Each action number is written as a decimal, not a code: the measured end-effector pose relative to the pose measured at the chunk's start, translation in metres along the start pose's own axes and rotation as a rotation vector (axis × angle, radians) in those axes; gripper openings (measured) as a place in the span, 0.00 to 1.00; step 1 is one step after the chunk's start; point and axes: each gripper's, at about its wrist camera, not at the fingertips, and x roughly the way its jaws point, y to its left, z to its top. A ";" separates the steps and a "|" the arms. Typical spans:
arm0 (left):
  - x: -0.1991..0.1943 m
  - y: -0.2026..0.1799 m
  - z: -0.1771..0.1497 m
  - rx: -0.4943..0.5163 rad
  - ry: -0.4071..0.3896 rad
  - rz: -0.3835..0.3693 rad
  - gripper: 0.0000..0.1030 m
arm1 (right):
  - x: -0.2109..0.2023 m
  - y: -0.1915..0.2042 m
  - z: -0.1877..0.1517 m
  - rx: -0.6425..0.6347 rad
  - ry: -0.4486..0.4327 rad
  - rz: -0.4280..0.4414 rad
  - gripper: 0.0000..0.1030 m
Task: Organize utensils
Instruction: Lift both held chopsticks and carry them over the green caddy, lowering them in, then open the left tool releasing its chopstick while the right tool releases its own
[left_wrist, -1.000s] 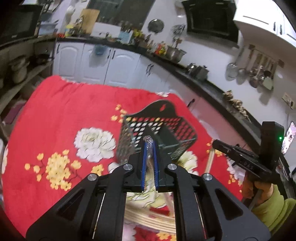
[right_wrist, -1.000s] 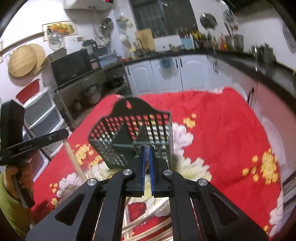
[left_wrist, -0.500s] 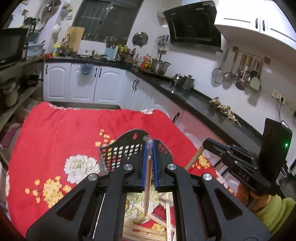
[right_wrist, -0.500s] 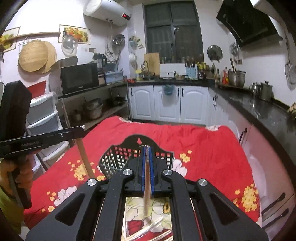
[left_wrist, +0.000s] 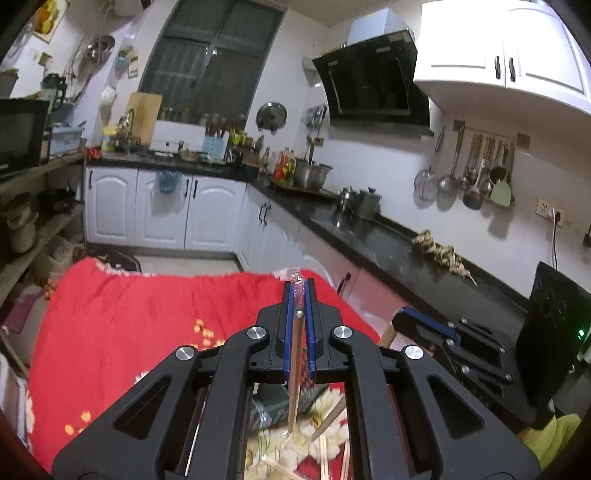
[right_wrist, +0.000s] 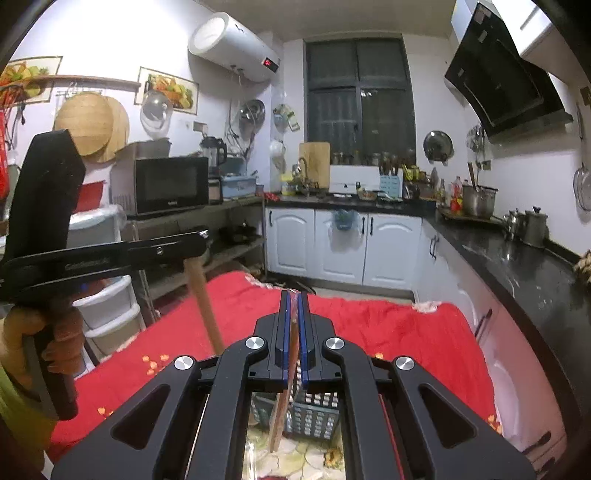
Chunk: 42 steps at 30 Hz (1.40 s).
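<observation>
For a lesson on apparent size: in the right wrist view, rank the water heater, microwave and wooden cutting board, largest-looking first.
1. Microwave and water heater: look alike, no ranking.
2. Wooden cutting board: smallest, though it stands farther from the camera.

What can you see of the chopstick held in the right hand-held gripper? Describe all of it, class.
The chopstick is a thin, brownish, wood-like stick. The right hand-held gripper is shut on its upper end, between the blue pads. It hangs almost upright, slightly tilted, its lower end seen in front of the dark slotted basket on the red flowered cloth.
</observation>
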 end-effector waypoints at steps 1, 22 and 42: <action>0.001 -0.001 0.005 -0.001 -0.011 0.002 0.03 | 0.000 0.000 0.004 -0.003 -0.012 -0.003 0.04; 0.058 -0.006 0.006 0.071 -0.051 0.129 0.03 | 0.047 -0.045 0.016 0.041 -0.043 -0.129 0.04; 0.093 0.024 -0.051 0.006 0.090 0.127 0.09 | 0.074 -0.050 -0.037 0.112 0.064 -0.148 0.25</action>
